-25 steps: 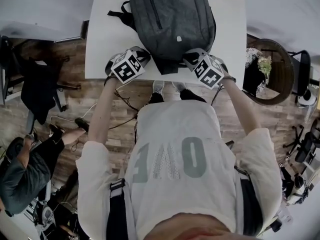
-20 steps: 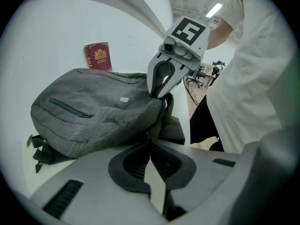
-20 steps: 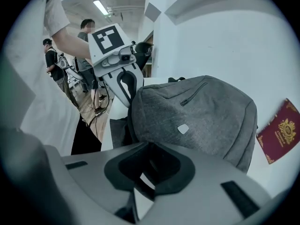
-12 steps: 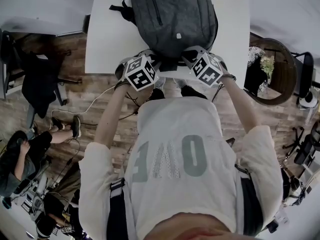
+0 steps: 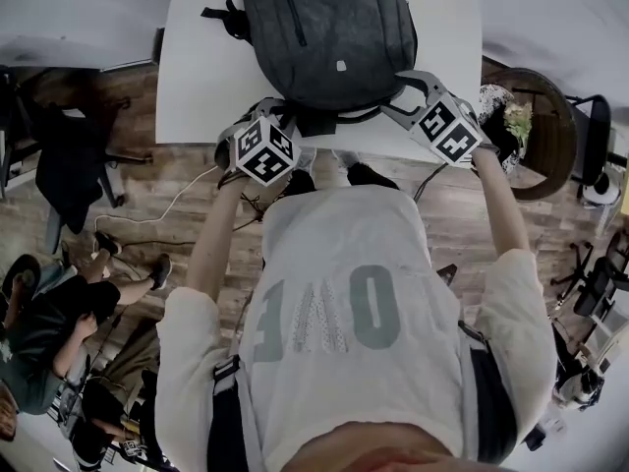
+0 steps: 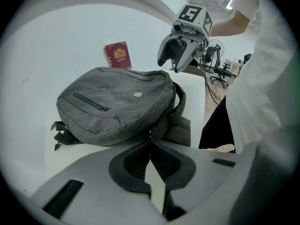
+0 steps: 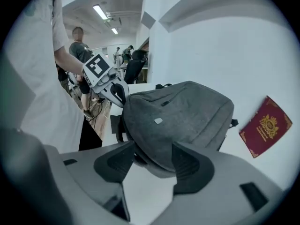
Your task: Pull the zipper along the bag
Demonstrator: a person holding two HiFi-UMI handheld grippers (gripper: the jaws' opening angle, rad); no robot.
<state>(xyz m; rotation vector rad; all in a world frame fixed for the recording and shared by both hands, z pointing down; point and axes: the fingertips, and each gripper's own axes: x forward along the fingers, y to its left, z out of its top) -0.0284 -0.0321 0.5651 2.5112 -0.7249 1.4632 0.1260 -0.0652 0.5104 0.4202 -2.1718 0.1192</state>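
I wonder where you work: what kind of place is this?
Probably an office or lab workroom: a white table, office chairs on a wood floor, and long ceiling lights.

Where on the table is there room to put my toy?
The widest bare patch of the white table lies between the grey fabric backpack and the table's left edge. A narrower strip runs along its right side, up to the dark red booklet at the far corner. The near edge is crowded.

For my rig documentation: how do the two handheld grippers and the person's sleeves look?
The left gripper and right gripper: light grey moulded plastic bodies, black ribbed pads, each topped by a white cube with black square markers; short pale T-shirt sleeves.
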